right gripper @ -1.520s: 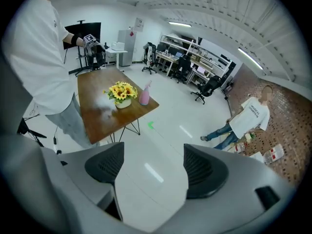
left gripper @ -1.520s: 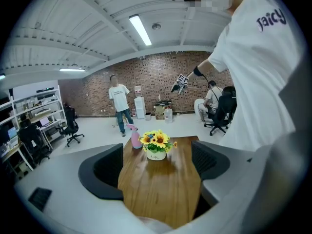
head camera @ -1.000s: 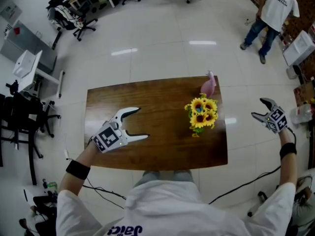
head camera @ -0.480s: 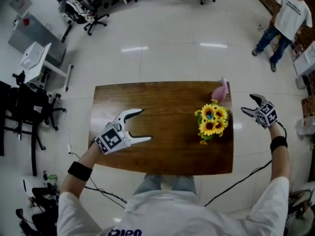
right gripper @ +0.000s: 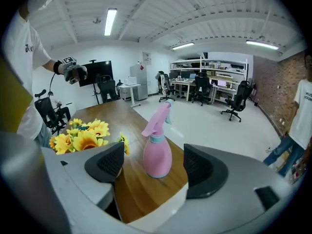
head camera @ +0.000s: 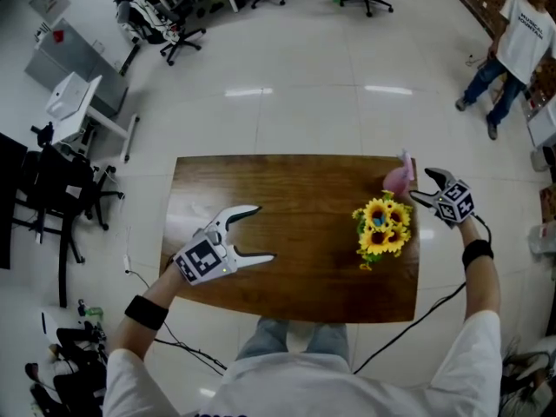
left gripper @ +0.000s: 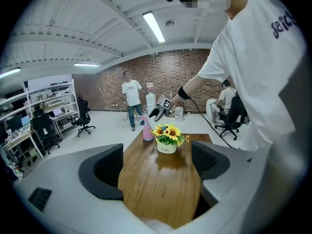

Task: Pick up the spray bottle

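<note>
The wooden table (head camera: 287, 259) lies under and ahead of both pairs of fingers, its long bare top running away from the left fingers (left gripper: 102, 172) in the left gripper view. Far beyond the right fingers (right gripper: 204, 172), across the shiny floor, a person in a white shirt (head camera: 521, 37) stands by the brick wall. Desks with black office chairs (head camera: 178, 33) stand at the far side of the room.

A pot of sunflowers (head camera: 382, 226) sits on the table, far from the left fingers and just to the inner side of the right fingers.

The left gripper (head camera: 266, 231) hangs over the near left part of the table. Its fingers are spread wide and released, with only bare wood between them.

The right gripper (head camera: 421, 185) is at the table's far right corner. Its fingers are also released and wide apart.

The pink spray bottle (right gripper: 157, 150) stands upright on that corner, nozzle turned toward the open floor. In the right gripper view it shows in the gap between the right fingers, close to their tips, and neither pad touches it. From the left fingers it is at the far end of the table, just beside the sunflowers.
</note>
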